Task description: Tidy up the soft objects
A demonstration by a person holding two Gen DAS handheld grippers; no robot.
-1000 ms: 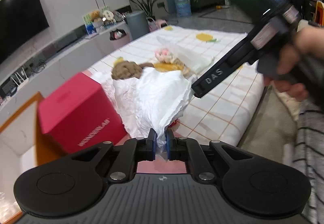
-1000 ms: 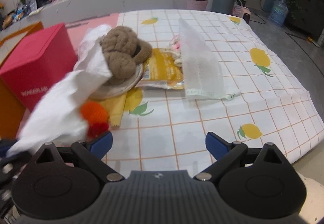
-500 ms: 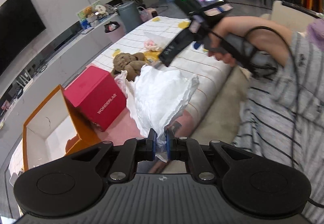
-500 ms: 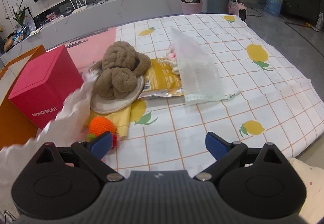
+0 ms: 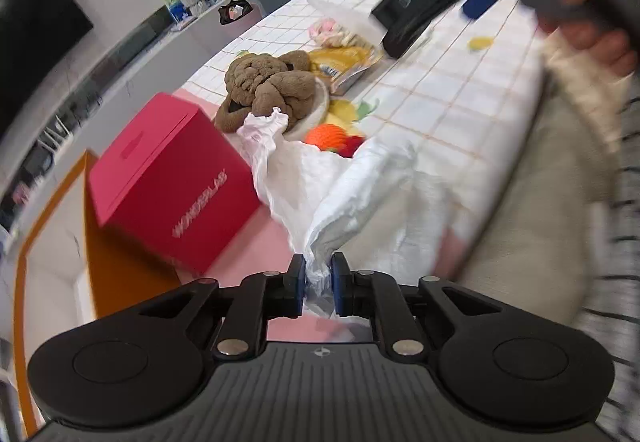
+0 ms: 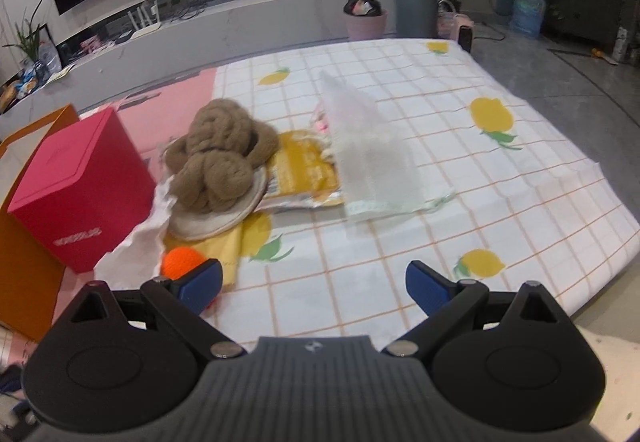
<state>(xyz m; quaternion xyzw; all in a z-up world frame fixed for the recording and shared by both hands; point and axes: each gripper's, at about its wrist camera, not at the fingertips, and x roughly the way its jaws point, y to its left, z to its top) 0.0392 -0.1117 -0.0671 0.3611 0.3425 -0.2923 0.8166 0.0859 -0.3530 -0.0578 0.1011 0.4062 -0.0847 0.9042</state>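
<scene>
Now my left gripper [image 5: 318, 280] fingers are opening around the white cloth [image 5: 344, 194], which trails ahead toward the red box [image 5: 172, 182]; right gripper [image 6: 314, 284] spread, empty.

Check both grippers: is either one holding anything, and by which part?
The left gripper has a bunched edge of the white crumpled sheet between its fingers, which are opening. The right gripper is wide open, holding nothing.

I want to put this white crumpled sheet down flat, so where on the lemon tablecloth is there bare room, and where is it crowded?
The lemon tablecloth lies bare right of the white mesh bag, out to its edge, and along the near strip before the open right gripper. It is crowded on the left: brown knotted plush, yellow packet, orange knitted ball and red box.
</scene>
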